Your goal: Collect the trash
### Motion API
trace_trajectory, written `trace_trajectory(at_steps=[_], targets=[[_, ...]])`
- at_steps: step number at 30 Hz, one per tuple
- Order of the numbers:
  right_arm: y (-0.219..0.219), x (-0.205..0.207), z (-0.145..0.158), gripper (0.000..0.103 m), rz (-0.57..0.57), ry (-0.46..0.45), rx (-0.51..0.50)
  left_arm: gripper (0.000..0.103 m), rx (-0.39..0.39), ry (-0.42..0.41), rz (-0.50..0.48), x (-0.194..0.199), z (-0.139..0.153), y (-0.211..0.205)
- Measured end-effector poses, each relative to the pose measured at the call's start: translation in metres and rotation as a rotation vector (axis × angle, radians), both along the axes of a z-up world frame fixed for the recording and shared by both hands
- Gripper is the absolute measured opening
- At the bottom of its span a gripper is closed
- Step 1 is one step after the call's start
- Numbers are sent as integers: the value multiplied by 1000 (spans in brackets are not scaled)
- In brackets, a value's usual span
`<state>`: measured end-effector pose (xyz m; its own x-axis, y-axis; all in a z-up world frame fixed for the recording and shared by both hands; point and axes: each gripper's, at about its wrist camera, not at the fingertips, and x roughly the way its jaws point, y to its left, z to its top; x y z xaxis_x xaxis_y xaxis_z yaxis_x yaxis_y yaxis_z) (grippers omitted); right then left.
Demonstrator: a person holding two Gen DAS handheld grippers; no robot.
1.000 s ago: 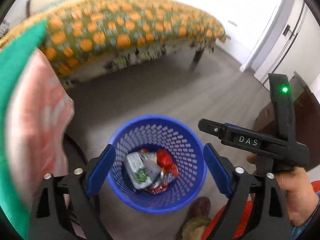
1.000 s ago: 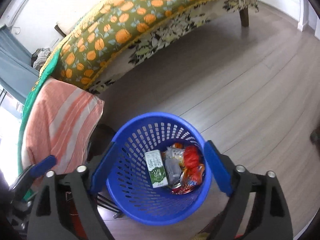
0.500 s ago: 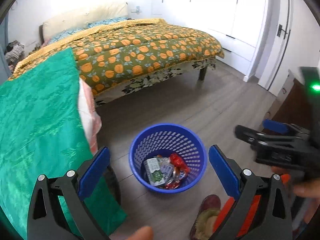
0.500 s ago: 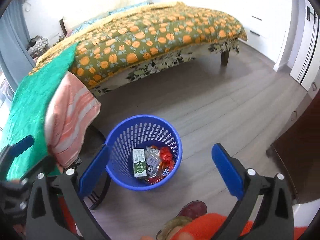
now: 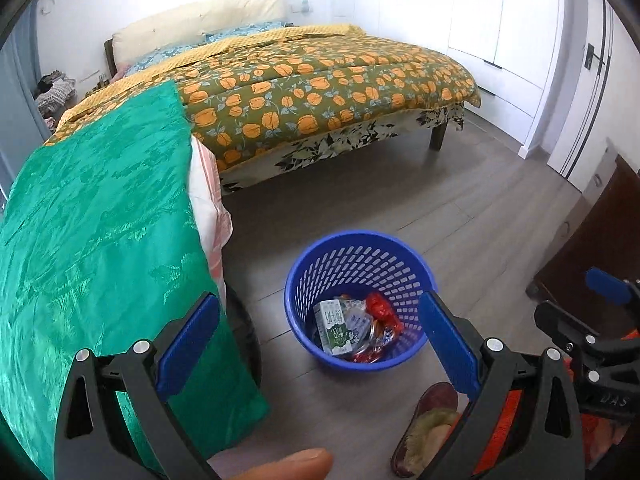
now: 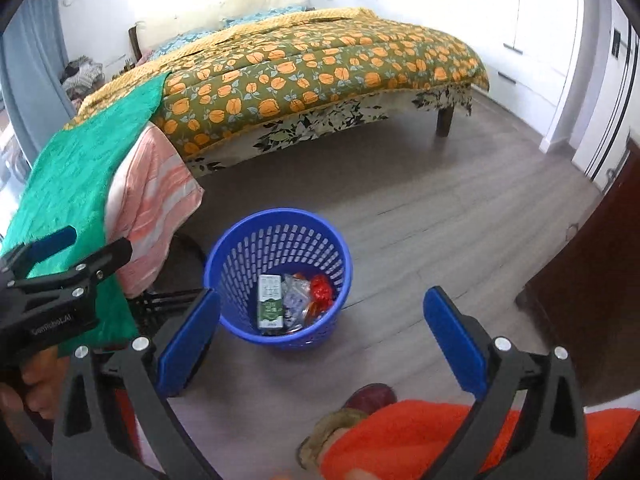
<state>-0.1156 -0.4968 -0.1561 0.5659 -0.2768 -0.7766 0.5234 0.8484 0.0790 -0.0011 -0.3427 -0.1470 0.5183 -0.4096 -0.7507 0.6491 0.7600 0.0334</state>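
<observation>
A grey wood-plank floor [image 5: 460,208] carries a blue perforated basket [image 5: 320,264] out in the open, well clear of the bed's near edge. Inside lie a green-and-white carton [image 5: 334,326], a crumpled red wrapper [image 5: 380,310] and other packets. Above it, the left gripper [image 5: 316,344] and right gripper [image 6: 320,338] have both just been opening; their blue fingers [image 5: 188,344] stand wide apart with nothing between them. A green cloth [image 5: 96,232] hangs left of the basket, with the floral-quilted bed [image 5: 320,92] and white cupboards [image 5: 500,12] beyond.
</observation>
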Motion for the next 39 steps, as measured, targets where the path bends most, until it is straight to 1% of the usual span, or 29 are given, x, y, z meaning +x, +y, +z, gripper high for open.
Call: trace_trajectory(at_steps=[1,5,12,17,23,39], targets=[[2,0,-1,98,-4,12,-22,98,6,1,-3,-1,-1,-1],[-5,-1,-6,98,-7,9,50,98,20,19,-18,-4,-5,-3],[-3,2,-10,98,7,29,46,98,44,80,-19,1,-13,-2],[0,5,-15,98,22,43,50,98,52,96,-14,2,-16,-1],[3,8,-19,98,46,57,64,98,62,100,-6,3,-19,0],[6,12,-21,98,62,61,69,98,75,104,4,7,-23,3]])
